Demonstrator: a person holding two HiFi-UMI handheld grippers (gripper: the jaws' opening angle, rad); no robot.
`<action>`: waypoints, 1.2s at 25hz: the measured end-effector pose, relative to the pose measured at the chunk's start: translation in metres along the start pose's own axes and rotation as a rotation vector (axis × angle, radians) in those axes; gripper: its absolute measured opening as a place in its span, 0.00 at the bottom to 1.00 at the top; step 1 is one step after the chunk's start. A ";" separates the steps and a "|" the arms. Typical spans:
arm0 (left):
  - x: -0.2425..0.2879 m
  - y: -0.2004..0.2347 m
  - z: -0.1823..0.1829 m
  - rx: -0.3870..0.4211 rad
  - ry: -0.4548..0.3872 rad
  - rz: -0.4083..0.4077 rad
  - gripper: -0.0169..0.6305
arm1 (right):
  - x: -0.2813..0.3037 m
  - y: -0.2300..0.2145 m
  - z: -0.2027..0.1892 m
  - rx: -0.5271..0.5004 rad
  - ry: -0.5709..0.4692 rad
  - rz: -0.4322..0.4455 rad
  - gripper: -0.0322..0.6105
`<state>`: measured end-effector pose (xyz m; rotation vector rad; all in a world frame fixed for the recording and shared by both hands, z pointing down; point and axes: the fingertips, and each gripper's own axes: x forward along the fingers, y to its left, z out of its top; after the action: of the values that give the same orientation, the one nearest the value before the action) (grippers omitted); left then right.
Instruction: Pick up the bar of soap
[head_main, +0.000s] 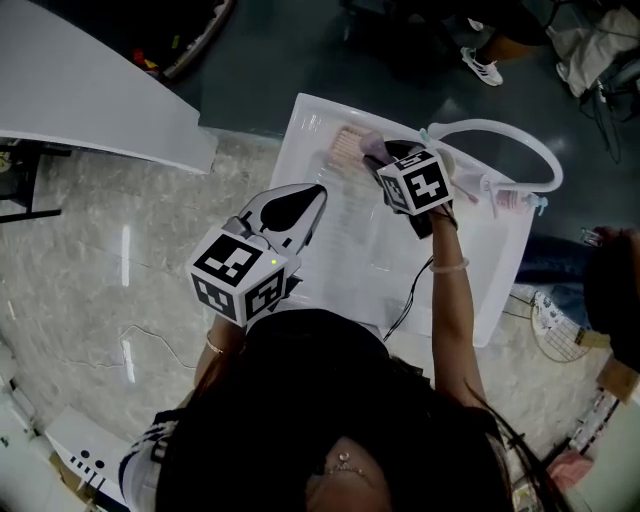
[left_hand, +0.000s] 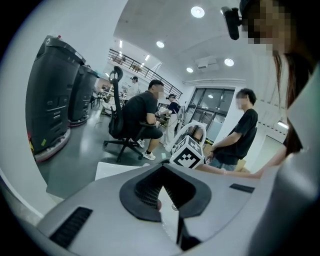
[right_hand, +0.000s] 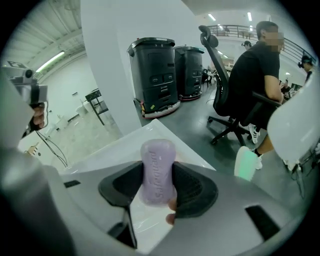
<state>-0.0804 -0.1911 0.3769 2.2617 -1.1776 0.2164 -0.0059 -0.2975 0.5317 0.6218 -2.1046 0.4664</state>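
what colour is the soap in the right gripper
Pale lilac. The oblong bar of soap, clamped in the right gripper, shows best in the right gripper view.

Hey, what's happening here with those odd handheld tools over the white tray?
A person holds a two-jaw gripper in each hand above a white plastic tray. The right gripper has its jaws closed on a lilac oval bar of soap, held over the tray. The left gripper is shut on nothing, nearer the person.

Left claw (head_main: 316, 194) closed, right claw (head_main: 380, 155) clamped, arm outstretched
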 end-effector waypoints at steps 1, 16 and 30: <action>0.000 -0.004 0.000 0.007 0.001 -0.003 0.04 | -0.005 0.000 -0.001 0.006 -0.010 -0.002 0.35; -0.012 -0.052 0.002 0.090 -0.007 -0.028 0.04 | -0.079 0.020 -0.013 0.102 -0.187 -0.021 0.35; -0.008 -0.088 0.001 0.148 -0.006 -0.070 0.04 | -0.133 0.031 -0.037 0.208 -0.330 -0.045 0.35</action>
<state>-0.0158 -0.1464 0.3367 2.4293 -1.1162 0.2778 0.0663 -0.2186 0.4389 0.9161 -2.3639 0.5951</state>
